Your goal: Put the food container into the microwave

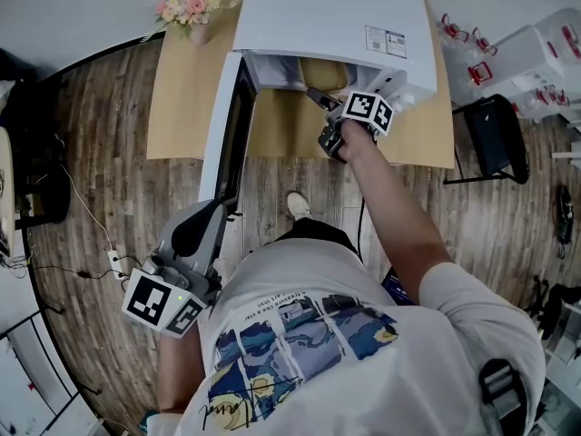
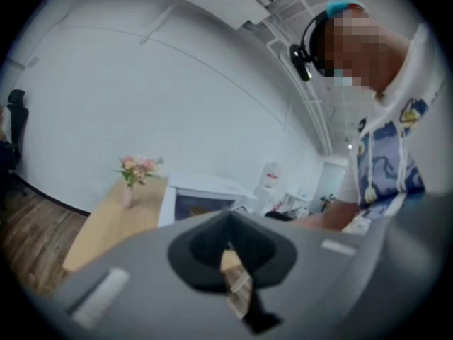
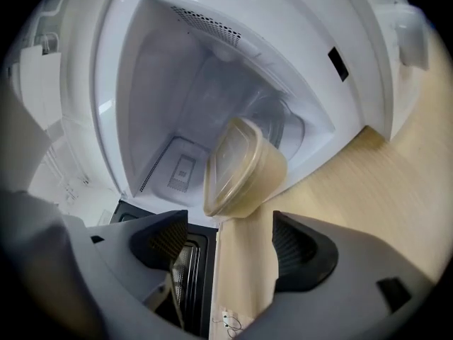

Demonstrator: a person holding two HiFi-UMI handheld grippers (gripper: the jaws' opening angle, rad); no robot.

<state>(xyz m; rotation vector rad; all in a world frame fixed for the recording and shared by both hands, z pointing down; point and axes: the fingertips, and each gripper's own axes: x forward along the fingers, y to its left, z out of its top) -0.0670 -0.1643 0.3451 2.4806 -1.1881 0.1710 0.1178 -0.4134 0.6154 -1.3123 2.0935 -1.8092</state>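
— Food container, beige plastic with a clear lid (image 3: 241, 168): is it in?
— Yes, it sits just inside the white microwave (image 3: 141, 83), near the front lip. The right gripper (image 3: 230, 243) has its jaws apart, touching nothing. The left gripper (image 2: 233, 261) is pinched together and empty. The dark-windowed door (image 1: 234, 134) is open, and closing it looks like the only step left.

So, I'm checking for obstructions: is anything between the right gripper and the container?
Nothing. In the right gripper view the right gripper is open and apart from the container; only table shows between them.
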